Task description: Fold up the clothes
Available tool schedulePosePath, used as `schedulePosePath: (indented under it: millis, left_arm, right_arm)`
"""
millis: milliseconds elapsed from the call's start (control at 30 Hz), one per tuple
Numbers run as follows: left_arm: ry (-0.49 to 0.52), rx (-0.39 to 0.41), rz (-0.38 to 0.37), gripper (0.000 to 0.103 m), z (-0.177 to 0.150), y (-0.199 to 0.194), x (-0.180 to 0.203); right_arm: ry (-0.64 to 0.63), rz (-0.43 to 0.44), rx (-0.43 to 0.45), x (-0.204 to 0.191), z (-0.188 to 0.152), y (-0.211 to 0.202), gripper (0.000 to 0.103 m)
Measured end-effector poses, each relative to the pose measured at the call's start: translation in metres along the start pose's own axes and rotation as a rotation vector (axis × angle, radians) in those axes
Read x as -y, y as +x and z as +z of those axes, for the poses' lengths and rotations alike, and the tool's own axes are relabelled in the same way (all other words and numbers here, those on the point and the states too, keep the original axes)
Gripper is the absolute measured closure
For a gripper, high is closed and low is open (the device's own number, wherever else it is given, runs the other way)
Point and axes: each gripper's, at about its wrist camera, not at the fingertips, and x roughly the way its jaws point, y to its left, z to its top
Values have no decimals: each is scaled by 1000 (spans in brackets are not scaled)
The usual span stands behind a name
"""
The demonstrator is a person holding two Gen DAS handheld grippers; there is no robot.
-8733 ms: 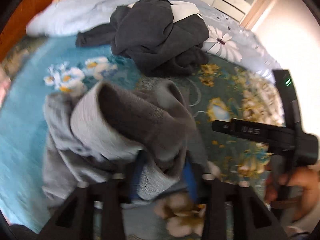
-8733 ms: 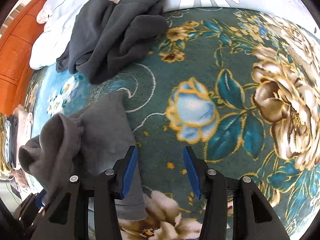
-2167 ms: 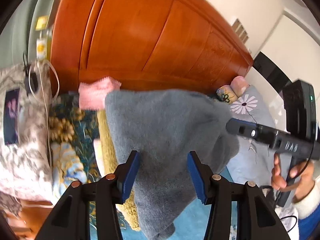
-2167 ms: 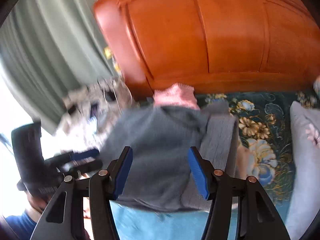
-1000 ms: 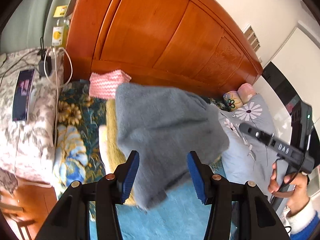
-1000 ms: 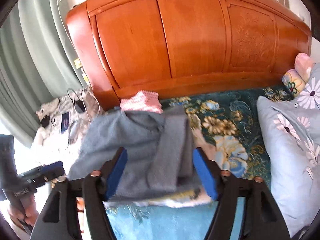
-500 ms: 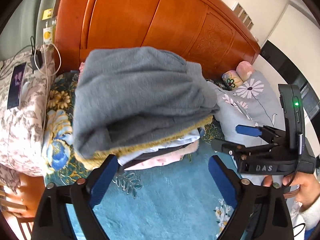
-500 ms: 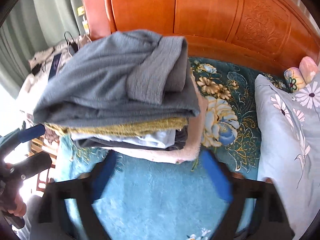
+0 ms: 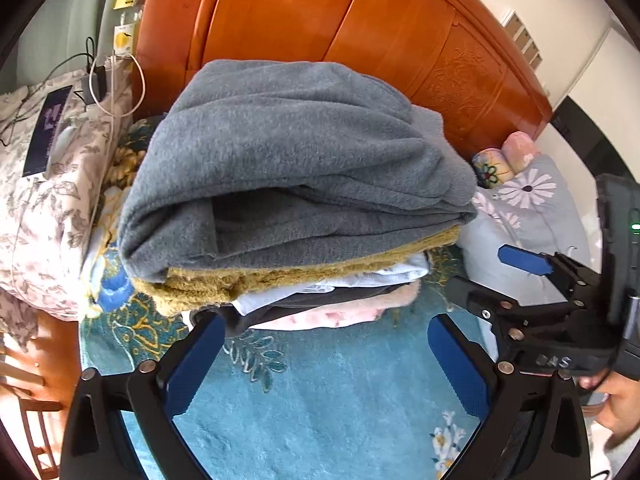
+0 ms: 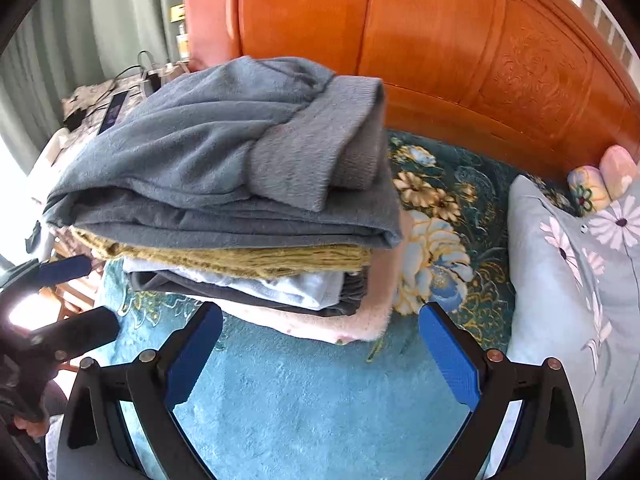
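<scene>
A wooden headboard (image 9: 360,40) rises behind a bed (image 9: 320,408) where a stack (image 10: 248,272) of folded clothes sits near the pillow (image 9: 40,200), a grey sweater (image 9: 296,184) on top. Both grippers hang just short of the pile, the left gripper (image 9: 324,360) and right gripper (image 10: 320,356) each with fingers spread wide, grasping nothing. The sweater's ribbed sleeve (image 10: 320,160) lies loose across the top and overhangs one side; a nudge from either gripper, judging by the lean, could slide it off or skew the layers below
</scene>
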Motion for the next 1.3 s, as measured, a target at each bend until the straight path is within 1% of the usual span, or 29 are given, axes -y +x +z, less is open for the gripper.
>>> schedulePosePath:
  millis: [67, 200, 300, 433, 633, 900, 1067, 1300]
  left_arm:
    - [1, 0, 14, 0, -2, 3, 1]
    - [-2, -13, 19, 0, -4, 8, -1]
    - [-18, -20, 23, 0, -3, 12, -4]
    - [-40, -29, 10, 0, -1, 18, -8]
    - [-62, -43, 15, 0, -1, 25, -11]
    - [-60, -58, 13, 0, -4, 33, -8]
    - [-36, -56, 14, 0, -6, 34, -2]
    - [-6, -52, -17, 0, -6, 32, 5]
  right_arm:
    - [-25, 2, 7, -3, 0, 1, 4]
    - [-67, -14, 10, -10, 0, 4, 4]
    - [-82, -28, 17, -12, 2, 6, 4]
    - [-100, -35, 9, -13, 5, 10, 4]
    - [-109, -45, -5, -12, 9, 17, 4]
    - [-112, -53, -35, -9, 7, 26, 4]
    - [-106, -62, -42, -6, 4, 27, 4]
    - [-100, -76, -52, -2, 1, 26, 4]
